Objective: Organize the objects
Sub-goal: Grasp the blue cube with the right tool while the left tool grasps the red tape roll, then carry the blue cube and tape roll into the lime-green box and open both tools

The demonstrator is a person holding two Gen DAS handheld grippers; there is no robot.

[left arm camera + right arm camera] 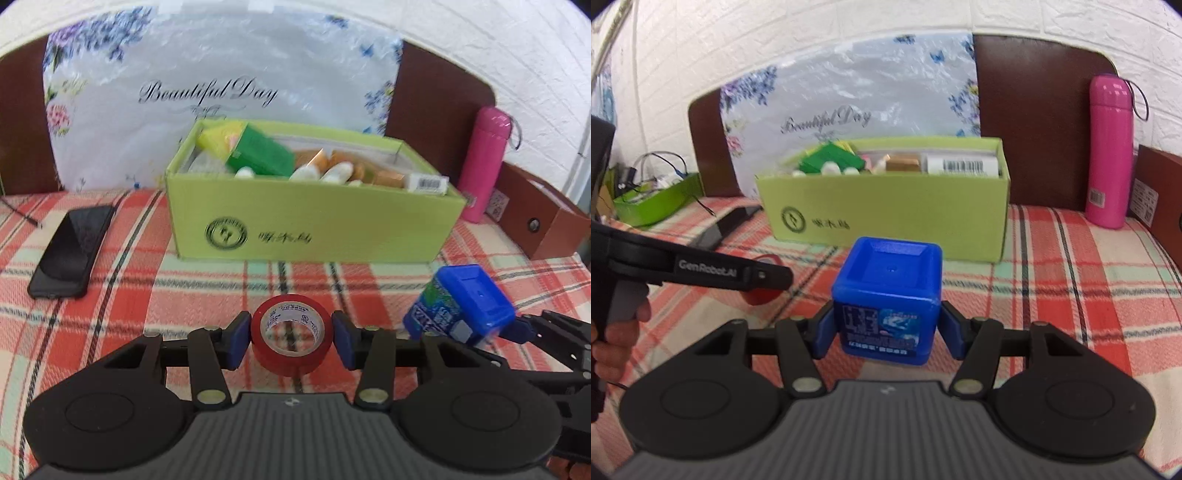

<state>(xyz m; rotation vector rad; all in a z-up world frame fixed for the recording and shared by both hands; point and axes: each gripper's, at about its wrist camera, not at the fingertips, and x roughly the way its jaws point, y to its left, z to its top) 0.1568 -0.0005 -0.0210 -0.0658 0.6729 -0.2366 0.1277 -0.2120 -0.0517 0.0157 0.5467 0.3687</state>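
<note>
between the blue pads of the left tongs [291,338] a red tape roll [291,334] stands on edge, pinched across its width so it cannot roll off; the right tongs [886,332] likewise clamp a blue lidded container [886,299] by its sides, lid up. both hang over the plaid bed cover [110,295], likely bound for the green box [314,221] near the headboard edge, already crowded. a phone [72,251] lies towards the left edge
</note>
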